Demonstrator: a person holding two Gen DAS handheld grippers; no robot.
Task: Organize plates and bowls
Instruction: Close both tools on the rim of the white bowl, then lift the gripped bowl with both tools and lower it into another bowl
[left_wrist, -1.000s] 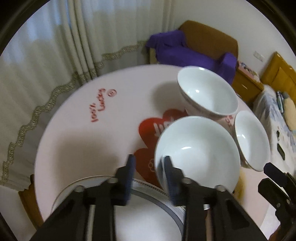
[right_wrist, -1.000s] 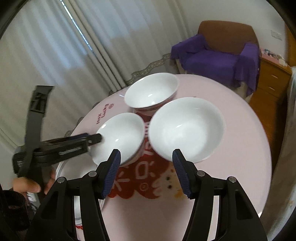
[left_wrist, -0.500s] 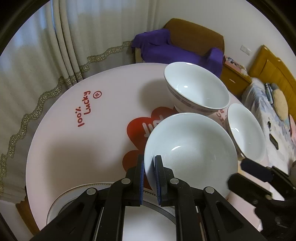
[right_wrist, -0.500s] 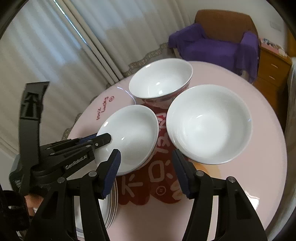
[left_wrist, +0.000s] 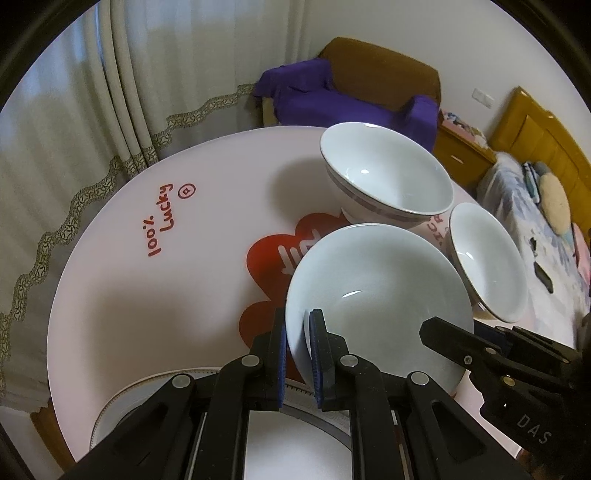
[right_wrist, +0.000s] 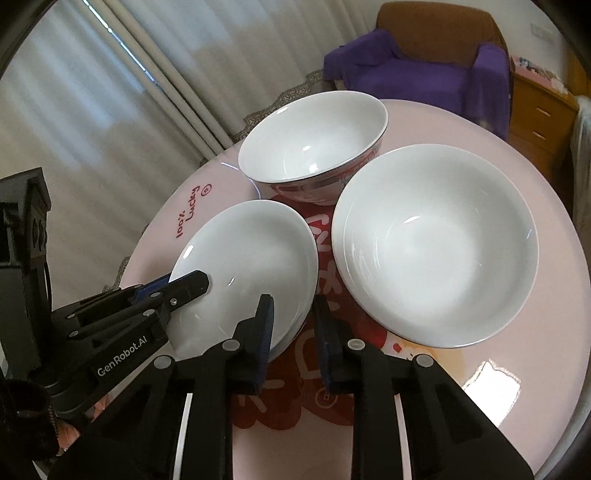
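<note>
The shallow white ceramic bowl (left_wrist: 376, 295), at the round pink table's (left_wrist: 147, 295) 6 o'clock edge, is pinched at its rim by the left tongs (left_wrist: 297, 354). The right tongs (right_wrist: 291, 325), just closing, straddle the opposite rim for a two-handed lift; contact unclear.

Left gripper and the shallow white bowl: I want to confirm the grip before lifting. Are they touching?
Touching. The left wrist view shows the left gripper shut on the shallow white bowl, blue pads pressing both sides of its near rim.
</note>
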